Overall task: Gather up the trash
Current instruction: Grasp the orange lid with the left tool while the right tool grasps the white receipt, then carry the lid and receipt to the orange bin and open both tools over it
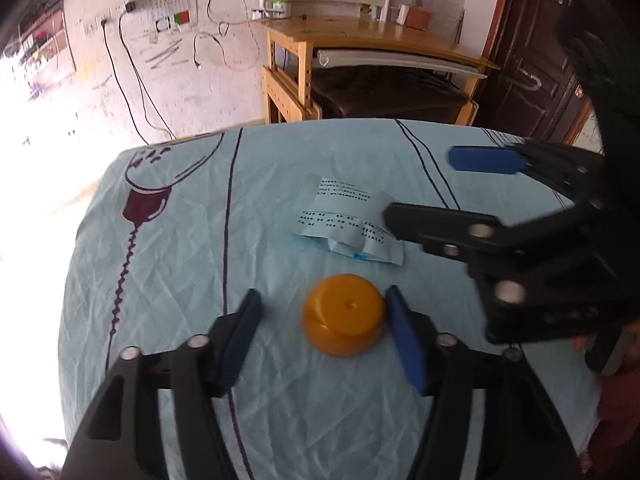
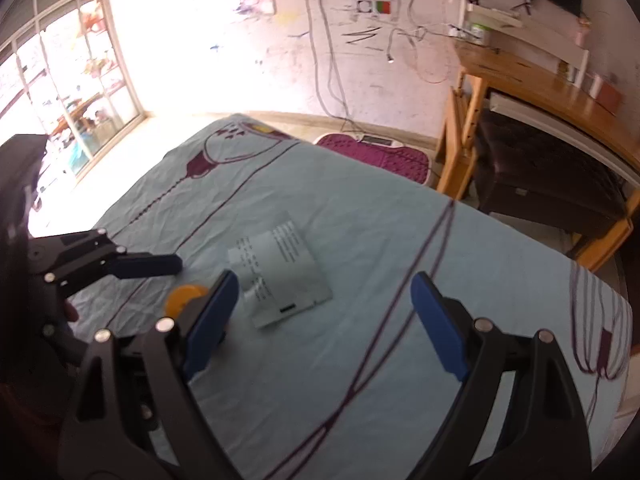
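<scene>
We are working over the bed [image 1: 168, 264], where neither piece of trash is picked up yet. The printed paper slip [image 1: 344, 220] is lying just ahead of our right tongs [image 2: 324, 316], gaping wide and empty. Our left tongs [image 1: 320, 324] are bracketing the orange cap [image 1: 344, 314], one pad touching, the other still apart.

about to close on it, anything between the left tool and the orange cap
Nothing visible. The orange cap sits on the cloth between the left tool's pads, the right-hand one at its edge. The paper lies beyond.
</scene>
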